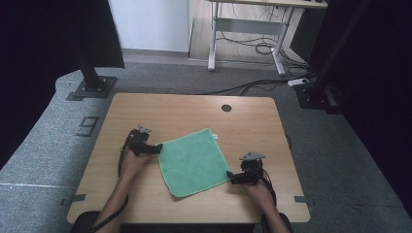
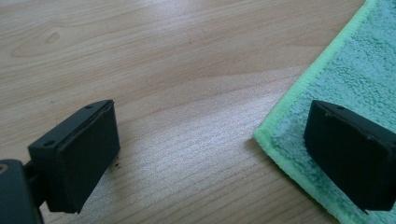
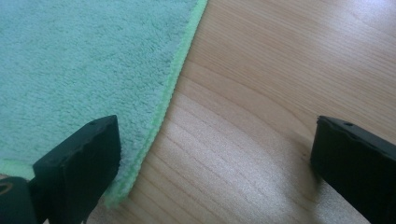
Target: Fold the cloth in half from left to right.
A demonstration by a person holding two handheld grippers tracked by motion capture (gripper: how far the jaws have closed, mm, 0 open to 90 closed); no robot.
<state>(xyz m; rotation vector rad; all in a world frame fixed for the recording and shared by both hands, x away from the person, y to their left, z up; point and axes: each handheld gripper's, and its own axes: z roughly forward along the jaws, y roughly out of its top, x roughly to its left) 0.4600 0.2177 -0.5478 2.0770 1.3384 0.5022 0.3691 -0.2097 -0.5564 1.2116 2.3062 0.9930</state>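
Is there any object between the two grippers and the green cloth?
No. The left gripper and the right gripper stand open at opposite corners of the green cloth, each with one jaw over the fabric and bare table between.

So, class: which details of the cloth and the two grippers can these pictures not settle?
- Green cloth: underside hidden against the table.
- Small tag at its far corner, high view: too small to read.
- Left gripper, right gripper: jaw bases cut off by the bottom edge.
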